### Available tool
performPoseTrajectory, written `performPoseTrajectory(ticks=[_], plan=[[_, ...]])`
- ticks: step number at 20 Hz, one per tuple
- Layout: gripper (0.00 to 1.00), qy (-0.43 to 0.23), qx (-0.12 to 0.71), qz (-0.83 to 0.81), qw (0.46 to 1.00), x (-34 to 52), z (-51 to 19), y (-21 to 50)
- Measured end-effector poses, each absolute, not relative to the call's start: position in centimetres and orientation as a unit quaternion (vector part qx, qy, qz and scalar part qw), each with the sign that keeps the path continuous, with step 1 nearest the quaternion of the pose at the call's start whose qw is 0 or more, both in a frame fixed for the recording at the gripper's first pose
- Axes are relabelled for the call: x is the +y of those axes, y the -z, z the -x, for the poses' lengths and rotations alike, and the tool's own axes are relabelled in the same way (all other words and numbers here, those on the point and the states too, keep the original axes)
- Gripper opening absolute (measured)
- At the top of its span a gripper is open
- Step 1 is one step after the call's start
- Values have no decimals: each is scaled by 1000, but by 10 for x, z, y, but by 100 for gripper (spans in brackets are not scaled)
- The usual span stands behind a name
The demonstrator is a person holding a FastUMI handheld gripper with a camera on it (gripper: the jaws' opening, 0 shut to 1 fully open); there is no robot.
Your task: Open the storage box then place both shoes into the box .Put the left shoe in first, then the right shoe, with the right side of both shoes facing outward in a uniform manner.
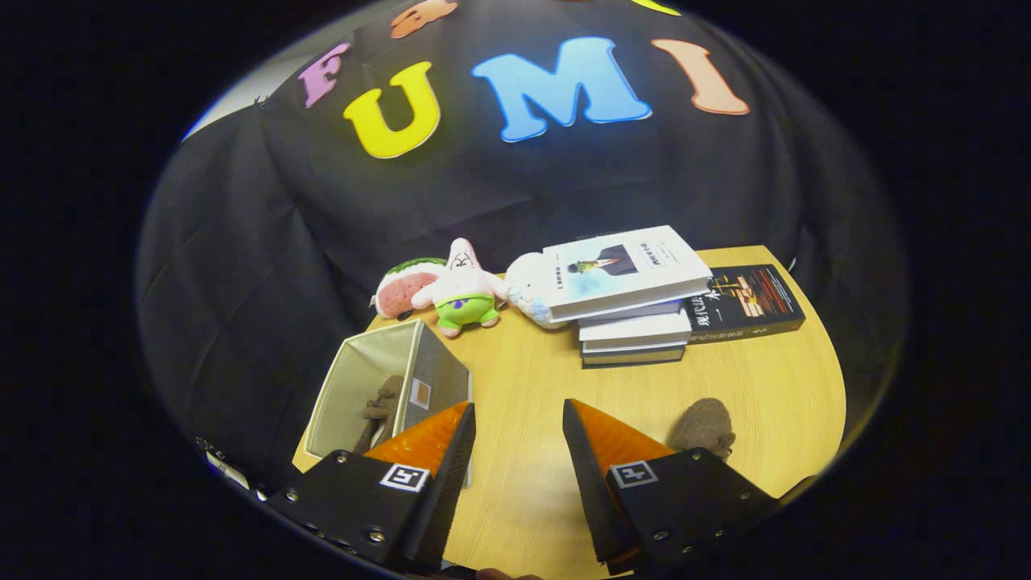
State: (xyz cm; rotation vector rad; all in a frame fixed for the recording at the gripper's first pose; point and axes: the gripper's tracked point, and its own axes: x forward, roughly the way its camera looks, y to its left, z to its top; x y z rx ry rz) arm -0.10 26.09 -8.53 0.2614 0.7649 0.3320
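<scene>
Wooden table [523, 483] under wide-open, empty fingers [518, 439], storage box [378, 387] left, brown shoe [703, 425] right.

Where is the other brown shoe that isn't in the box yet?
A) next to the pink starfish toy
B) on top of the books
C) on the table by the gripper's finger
C: one brown shoe is in the open box; the other shoe lies on the table beside the open gripper.
</scene>
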Motion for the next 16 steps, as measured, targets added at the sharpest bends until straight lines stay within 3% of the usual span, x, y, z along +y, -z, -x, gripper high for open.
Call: performPoseTrajectory(ticks=[16], plan=[[67,-53,432,-137,890,107,28,158]])
